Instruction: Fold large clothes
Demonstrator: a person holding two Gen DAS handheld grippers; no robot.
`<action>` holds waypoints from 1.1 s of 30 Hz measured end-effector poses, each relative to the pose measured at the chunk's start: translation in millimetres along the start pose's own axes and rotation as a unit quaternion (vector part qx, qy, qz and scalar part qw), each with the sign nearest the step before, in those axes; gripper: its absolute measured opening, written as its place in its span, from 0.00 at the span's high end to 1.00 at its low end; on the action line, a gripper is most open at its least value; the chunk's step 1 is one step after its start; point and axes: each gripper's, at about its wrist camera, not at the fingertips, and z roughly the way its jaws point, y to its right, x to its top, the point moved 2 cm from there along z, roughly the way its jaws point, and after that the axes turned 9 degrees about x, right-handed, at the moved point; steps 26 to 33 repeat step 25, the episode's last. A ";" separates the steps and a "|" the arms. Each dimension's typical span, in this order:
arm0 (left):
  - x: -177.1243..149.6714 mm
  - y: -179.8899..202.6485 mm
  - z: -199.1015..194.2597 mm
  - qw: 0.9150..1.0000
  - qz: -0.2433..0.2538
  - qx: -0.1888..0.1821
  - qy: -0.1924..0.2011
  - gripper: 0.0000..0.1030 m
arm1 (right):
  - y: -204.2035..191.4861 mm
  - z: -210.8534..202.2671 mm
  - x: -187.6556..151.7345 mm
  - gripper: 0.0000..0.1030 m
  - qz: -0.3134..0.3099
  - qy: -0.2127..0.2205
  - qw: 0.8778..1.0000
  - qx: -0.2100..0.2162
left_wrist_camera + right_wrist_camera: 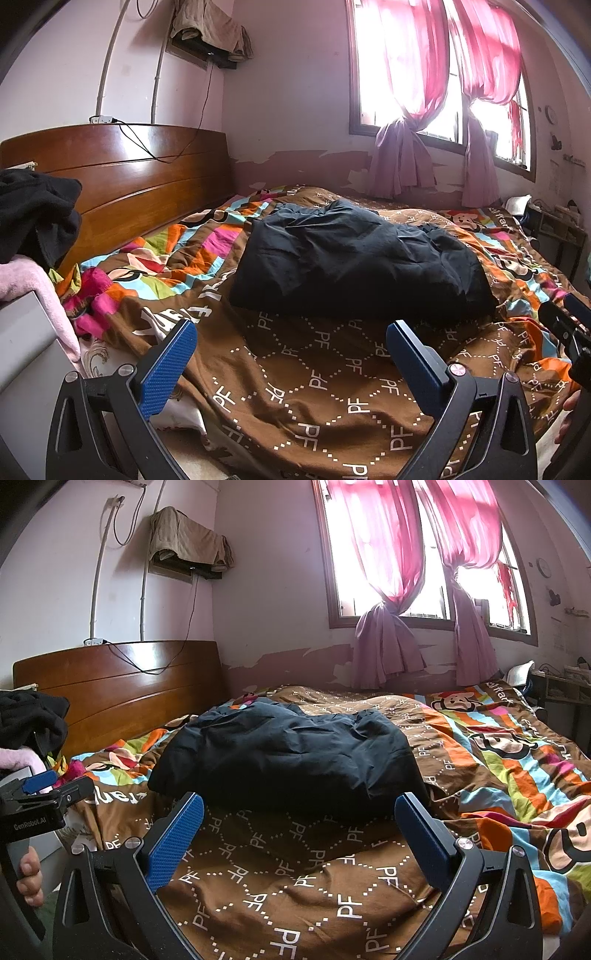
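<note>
Bedside view. A large dark navy garment of thin crinkled cloth (354,258) lies in a compact, roughly rectangular bundle on the brown patterned quilt with coloured stripes (314,398), about mid-bed and towards the wooden headboard (122,173). Its near edge runs fairly straight; its top is rumpled.

The left gripper (291,354) and the right gripper (299,830) hover side by side just short of that near edge, over the quilt. Both sets of jaws stand wide apart and hold nothing.

Step in hand, as a judgement: the scene fits either an approach to take up the bundle for a fold, or a release after a fold was laid; the pictures do not settle which.

Any further fold would call for each gripper to pinch one near corner, through a single layer group, and to lift evenly so the slack cloth does not slide.

At the far left a black garment heaped on pink cloth (37,218) waits apart.
</note>
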 end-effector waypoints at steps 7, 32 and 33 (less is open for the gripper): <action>0.0 -0.4 0.2 1.000 0.000 0.002 0.000 0.00 | 0.6 -0.6 0.9 0.01 0.000 0.001 1.000 -0.001; -3.5 -0.3 0.4 1.000 0.008 -0.001 -0.002 0.00 | 1.4 -0.5 1.2 0.01 0.000 0.000 1.000 -0.001; -3.5 -0.3 0.4 1.000 0.008 -0.001 -0.002 0.00 | 1.4 -0.5 1.2 0.01 0.000 0.000 1.000 -0.001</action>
